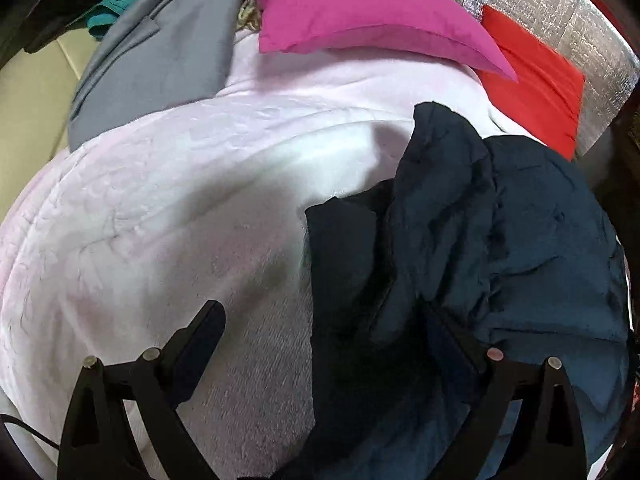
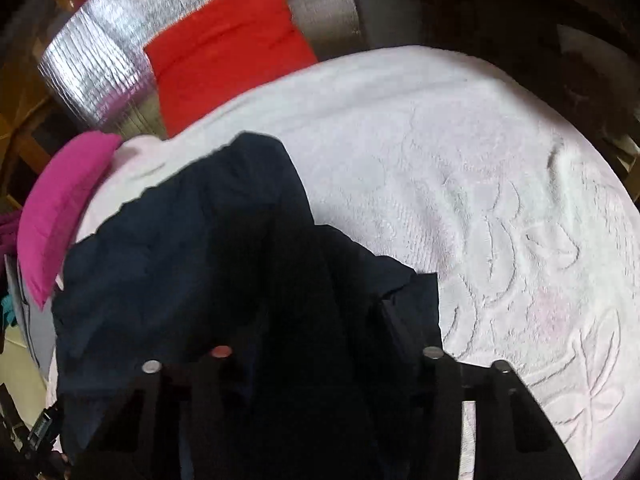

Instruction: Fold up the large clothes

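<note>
The crumpled dark navy fabric garment (image 1: 460,240) lies bunched on a pale pink embossed fleece blanket (image 1: 160,220), near a magenta pillow (image 1: 360,12) and a red cushion (image 1: 536,80). The left gripper (image 1: 332,320) has its black jaws spread wide; one finger (image 1: 200,332) hangs over the blanket, the other is sunk among navy folds. The right gripper (image 2: 304,320) sits buried in dark cloth (image 2: 200,260); I cannot tell whether its jaws pinch it.

right tongs (image 2: 312,344) tips: hidden | dark garment (image 2: 200,260): blurred, cut off
</note>
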Motion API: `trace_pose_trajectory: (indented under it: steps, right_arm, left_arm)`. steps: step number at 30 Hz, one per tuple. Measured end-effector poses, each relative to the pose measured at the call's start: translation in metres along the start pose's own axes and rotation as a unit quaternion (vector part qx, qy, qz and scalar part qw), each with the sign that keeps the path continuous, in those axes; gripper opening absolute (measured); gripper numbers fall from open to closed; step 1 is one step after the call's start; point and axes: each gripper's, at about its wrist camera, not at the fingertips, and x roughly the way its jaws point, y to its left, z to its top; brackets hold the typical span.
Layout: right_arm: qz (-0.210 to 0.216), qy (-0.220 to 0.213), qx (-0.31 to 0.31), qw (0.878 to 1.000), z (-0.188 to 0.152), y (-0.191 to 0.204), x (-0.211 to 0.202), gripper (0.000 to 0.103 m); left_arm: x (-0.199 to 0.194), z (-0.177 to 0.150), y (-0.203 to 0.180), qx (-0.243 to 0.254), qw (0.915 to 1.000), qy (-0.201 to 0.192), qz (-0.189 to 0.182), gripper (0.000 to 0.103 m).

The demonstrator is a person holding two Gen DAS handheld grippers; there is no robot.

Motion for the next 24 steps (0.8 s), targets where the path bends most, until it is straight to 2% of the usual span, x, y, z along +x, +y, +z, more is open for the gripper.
trace_pose_trajectory:
  steps: [2,4,7,8,9,10,11,12,13,14,17,19,22,24]
  right_arm:
    - [0.001,-0.020,-0.001,1.000,-0.003,0.002,-0.014,0.023]
    - [0.004,-0.037,0.005,0.999,-0.005,0.000,-0.021,0.023]
    - [0.008,-0.003,0.007,1.000,-0.012,-0.004,-0.007,0.024]
    - [0.017,-0.009,0.009,1.000,-0.012,-0.006,-0.011,0.026]
    - [0.033,-0.013,0.017,0.999,-0.013,-0.009,-0.018,0.030]
    - [0.055,-0.019,0.032,0.998,-0.016,-0.015,-0.029,0.050]
    - [0.064,-0.026,0.044,0.997,-0.018,-0.021,-0.037,0.083]
    - [0.064,-0.038,0.055,0.996,-0.021,-0.028,-0.047,0.095]
    - [0.068,-0.050,0.056,0.995,-0.021,-0.033,-0.051,0.100]
    - [0.072,-0.056,0.054,0.994,-0.023,-0.039,-0.056,0.100]
    - [0.085,-0.025,0.059,0.994,-0.029,-0.052,-0.054,0.100]
    - [0.102,-0.005,0.070,0.992,-0.030,-0.061,-0.044,0.100]
    - [0.135,0.022,0.095,0.986,-0.041,-0.068,-0.019,0.100]
    - [0.146,0.057,0.113,0.981,-0.049,-0.067,0.002,0.100]
  left_arm:
    - [0.002,0.001,0.003,-0.012,0.9999,0.005,-0.007,0.098]
    - [0.005,0.004,-0.002,-0.012,0.9999,0.006,-0.003,0.098]
    - [-0.007,0.007,0.000,-0.014,0.9999,0.004,-0.009,0.098]
    - [-0.012,0.009,0.004,-0.017,0.9996,0.004,-0.020,0.098]
    - [-0.021,0.011,0.010,-0.026,0.9989,0.003,-0.038,0.098]
    - [-0.027,0.012,0.016,-0.036,0.9982,0.001,-0.048,0.098]
    - [-0.034,0.013,0.026,-0.052,0.9968,-0.004,-0.060,0.098]
    - [-0.037,0.014,0.033,-0.063,0.9958,-0.007,-0.065,0.098]
    - [-0.040,0.015,0.041,-0.073,0.9948,-0.008,-0.071,0.098]
    - [-0.039,0.016,0.048,-0.080,0.9938,-0.004,-0.076,0.098]
    - [-0.025,0.012,0.066,-0.115,0.9880,0.026,-0.100,0.098]
    - [-0.012,0.007,0.071,-0.131,0.9807,0.058,-0.133,0.098]
    - [0.001,0.001,0.062,-0.128,0.9744,0.093,-0.160,0.098]
    - [0.011,-0.006,0.048,-0.114,0.9650,0.125,-0.200,0.098]
